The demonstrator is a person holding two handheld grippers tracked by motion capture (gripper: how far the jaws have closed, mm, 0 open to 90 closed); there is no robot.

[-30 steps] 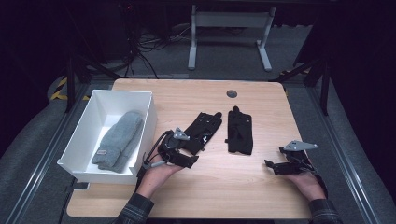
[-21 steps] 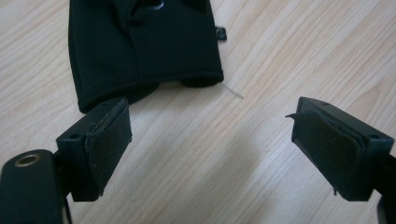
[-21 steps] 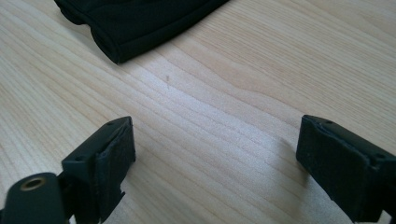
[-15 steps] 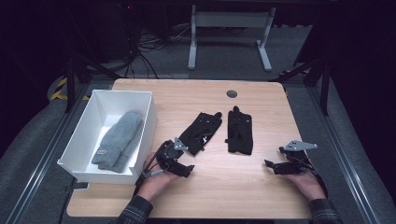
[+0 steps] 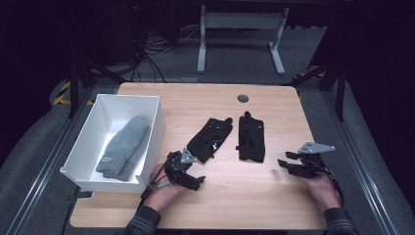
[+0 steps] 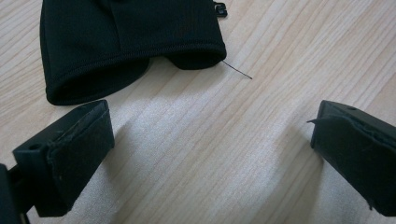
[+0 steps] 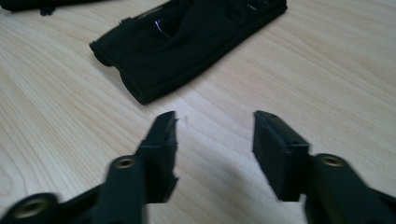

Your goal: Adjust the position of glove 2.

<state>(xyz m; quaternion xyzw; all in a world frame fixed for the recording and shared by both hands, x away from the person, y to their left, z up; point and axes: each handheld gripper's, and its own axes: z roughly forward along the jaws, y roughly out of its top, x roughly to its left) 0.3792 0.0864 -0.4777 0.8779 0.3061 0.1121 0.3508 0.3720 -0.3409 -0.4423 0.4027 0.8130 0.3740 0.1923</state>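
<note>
While the two black gloves lie flat in the middle of the table [image 5: 274, 196], we take the left glove [image 5: 209, 139] as the one in hand: its cuff points toward the near-left and its fingers toward the far side. The left gripper [image 5: 192, 182] sits just near that cuff, jaws spread wide and holding nothing; in the left gripper view the cuff edge of that glove [image 6: 126, 46] lies just beyond the left jaw, apart from it. We judge the step to be the approach to the cuff, with the grasp not yet made. The next move calls for us to ease forward until the cuff sits between the jaws, then close on the fabric without pinching the table.

The right glove [image 5: 251, 138] lies just beside the first, fingers to the far side. The right gripper [image 5: 288, 163] rests to its near-right, jaws spread and empty.

At the far left stands a white box [image 5: 157, 122] with a grey hat [image 5: 125, 147] inside.
</note>
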